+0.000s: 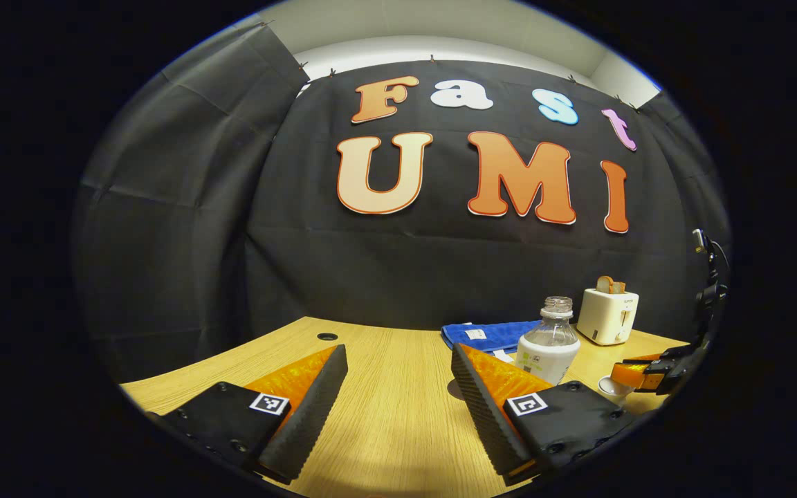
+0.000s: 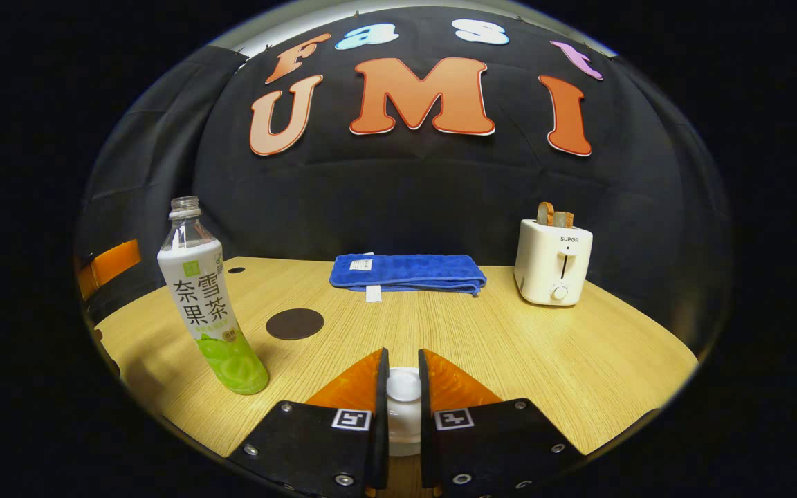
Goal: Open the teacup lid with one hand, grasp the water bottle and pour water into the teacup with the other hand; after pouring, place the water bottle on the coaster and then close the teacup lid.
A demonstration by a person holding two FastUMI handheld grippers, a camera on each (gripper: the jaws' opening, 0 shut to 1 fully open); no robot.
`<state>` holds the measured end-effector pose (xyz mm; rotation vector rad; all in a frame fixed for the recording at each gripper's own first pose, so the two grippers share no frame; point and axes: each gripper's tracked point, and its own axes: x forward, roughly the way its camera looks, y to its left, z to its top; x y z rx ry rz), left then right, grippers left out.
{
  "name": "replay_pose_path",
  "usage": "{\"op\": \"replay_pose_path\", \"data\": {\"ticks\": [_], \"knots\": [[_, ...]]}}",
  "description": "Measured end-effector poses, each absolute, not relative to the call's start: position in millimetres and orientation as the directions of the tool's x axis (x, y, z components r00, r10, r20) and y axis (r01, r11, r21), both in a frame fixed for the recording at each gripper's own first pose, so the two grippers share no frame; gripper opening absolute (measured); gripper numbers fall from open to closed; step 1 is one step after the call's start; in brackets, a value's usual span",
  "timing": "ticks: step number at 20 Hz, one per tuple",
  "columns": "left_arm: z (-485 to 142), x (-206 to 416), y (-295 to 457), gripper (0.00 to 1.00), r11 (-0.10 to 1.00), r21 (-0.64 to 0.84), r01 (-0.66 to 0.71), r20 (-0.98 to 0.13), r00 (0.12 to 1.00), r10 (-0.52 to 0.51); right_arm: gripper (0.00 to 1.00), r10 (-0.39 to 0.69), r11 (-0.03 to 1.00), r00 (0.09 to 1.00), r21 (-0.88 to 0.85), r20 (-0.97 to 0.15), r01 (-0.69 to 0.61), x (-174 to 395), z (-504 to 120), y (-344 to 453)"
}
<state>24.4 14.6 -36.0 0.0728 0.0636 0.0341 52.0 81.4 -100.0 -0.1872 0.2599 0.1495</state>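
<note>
Left gripper view: a light wood-grain table (image 1: pixel 398 408) runs across the lower half of the frame, backed by black cloth walls, with a strip of pale wall above the cloth at the top; a small dark hole sits in the tabletop at centre left. The left gripper (image 1: pixel 398 360) hangs low over the table with its two fingers spread wide apart and bare wood between them. To the right of its right finger stands the capless water bottle (image 1: pixel 548 342), upright on the table; behind it lies a folded blue towel (image 1: pixel 488 334), and further right a white toaster (image 1: pixel 607 316) with bread in its slots. At the far right edge the right gripper (image 1: pixel 637 375) shows, at a small white thing too cut off to name.

Right gripper view: the same table fills the lower frame; the right gripper's fingers are drawn close on the knob of the white teacup lid (image 2: pixel 404 384) at bottom centre, both pressing its sides. The water bottle stands upright at lower left, well apart from this gripper; the round dark coaster (image 2: pixel 295 323) lies just right of the bottle; the towel sits centre back, the toaster at right.
</note>
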Motion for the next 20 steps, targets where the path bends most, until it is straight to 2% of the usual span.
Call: {"op": "replay_pose_path", "data": {"ticks": [3, 7, 13, 16, 20], "knots": [[-35, 24, 13, 0.99, 0.997, 0.075, -0.031, -0.061, 0.998, 0.035, 0.13, 0.122, 0.969, 0.956, -0.175, -0.268, -0.173, 52, -100, 82], [-35, 24, 12, 0.99, 0.996, 0.078, -0.031, -0.060, 0.998, 0.036, 0.13, 0.117, 0.973, 0.958, -0.164, -0.264, -0.164, 51, -94, 78], [-34, 24, 5, 0.99, 0.996, 0.082, -0.020, -0.062, 0.998, 0.026, 0.13, 0.103, 0.979, 0.975, -0.153, -0.199, -0.134, 49, -56, 63], [-32, 23, -1, 0.98, 0.997, 0.071, -0.015, -0.061, 0.998, 0.020, 0.13, 0.050, 0.981, 0.988, -0.178, -0.149, -0.077, 49, -33, 36], [-33, 19, -25, 0.99, 0.998, 0.052, 0.031, -0.083, 0.996, -0.026, 0.13, -0.029, 0.982, 0.988, -0.189, -0.153, 0.000, 45, -32, -6]]}}
